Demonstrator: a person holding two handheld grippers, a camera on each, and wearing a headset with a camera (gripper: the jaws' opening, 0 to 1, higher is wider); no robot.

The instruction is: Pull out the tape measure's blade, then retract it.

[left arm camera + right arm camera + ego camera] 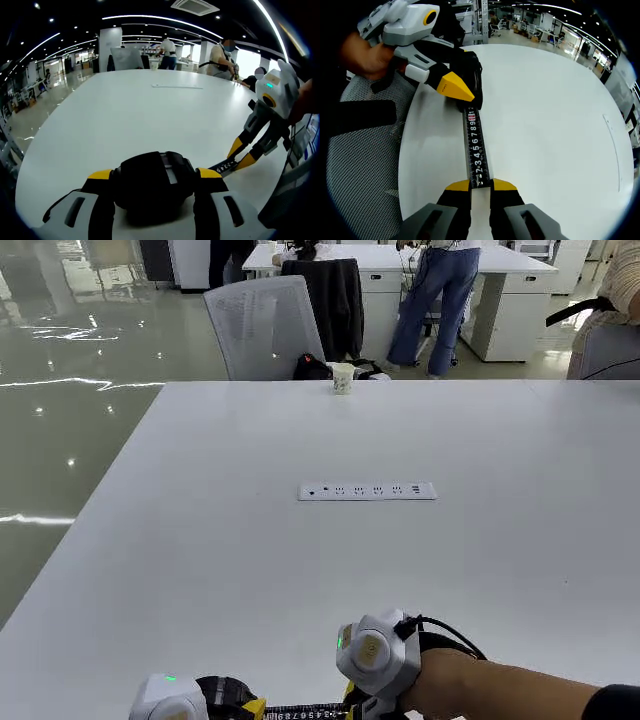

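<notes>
The black tape measure case (152, 185) sits clamped between the yellow-tipped jaws of my left gripper (155, 176), low over the white table's near edge. Its dark blade (475, 150) with white numbers runs flat from the case (470, 80) to my right gripper (481, 185), which is shut on the blade's end. In the left gripper view the right gripper (240, 157) holds the blade tip (225, 166) at the right. In the head view the case (228, 695) and a short stretch of blade (305, 710) lie at the bottom edge between the two grippers.
A white power strip (367, 491) lies mid-table. A paper cup (343, 378) stands at the far edge, with a grey office chair (262, 328) behind it. A person in jeans (432, 300) stands at desks beyond. A mesh chair seat (360, 165) is beside the near edge.
</notes>
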